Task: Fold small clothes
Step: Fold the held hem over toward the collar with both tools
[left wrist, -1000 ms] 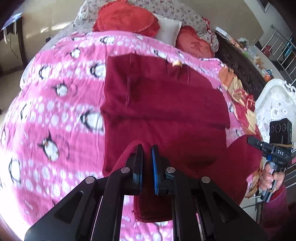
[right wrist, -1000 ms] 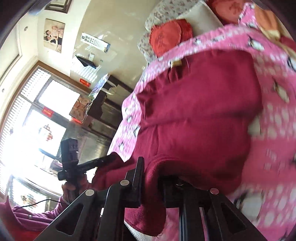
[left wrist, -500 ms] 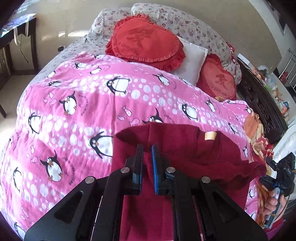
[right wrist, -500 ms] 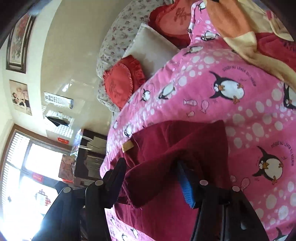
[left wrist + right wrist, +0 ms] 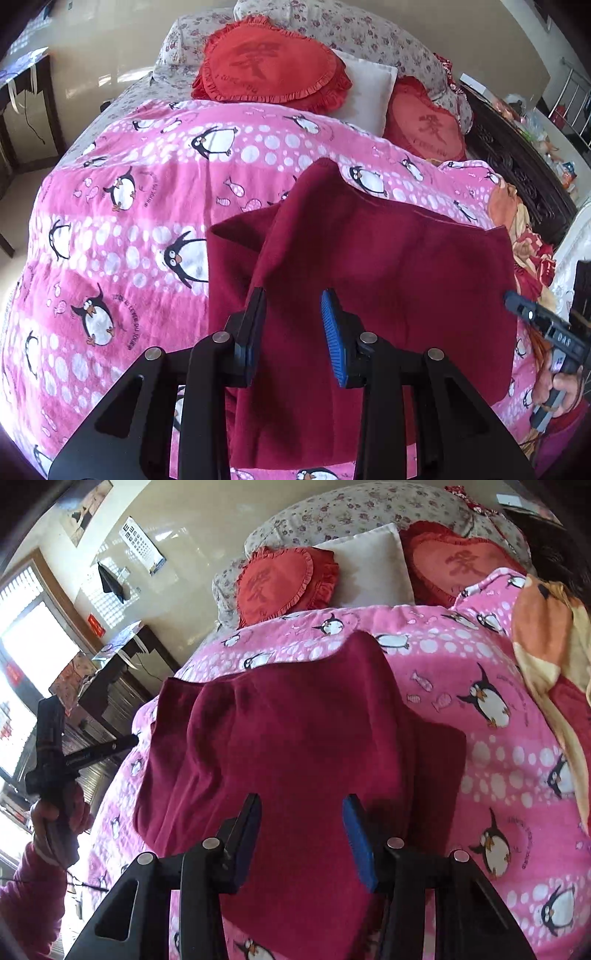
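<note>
Now both my left gripper (image 5: 293,325) and right gripper (image 5: 301,834) have just let go, jaws parted over the folded maroon garment (image 5: 369,280), so I back off straight without snagging it.

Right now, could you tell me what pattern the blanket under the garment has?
Pink blanket with white dots and penguins; clearest in the left wrist view.

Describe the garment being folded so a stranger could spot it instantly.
Find the bed's pink penguin blanket. On its near end, below two red heart cushions, lies the dark red garment. It is the only plain, unpatterned maroon cloth there, folded over on itself.
</note>
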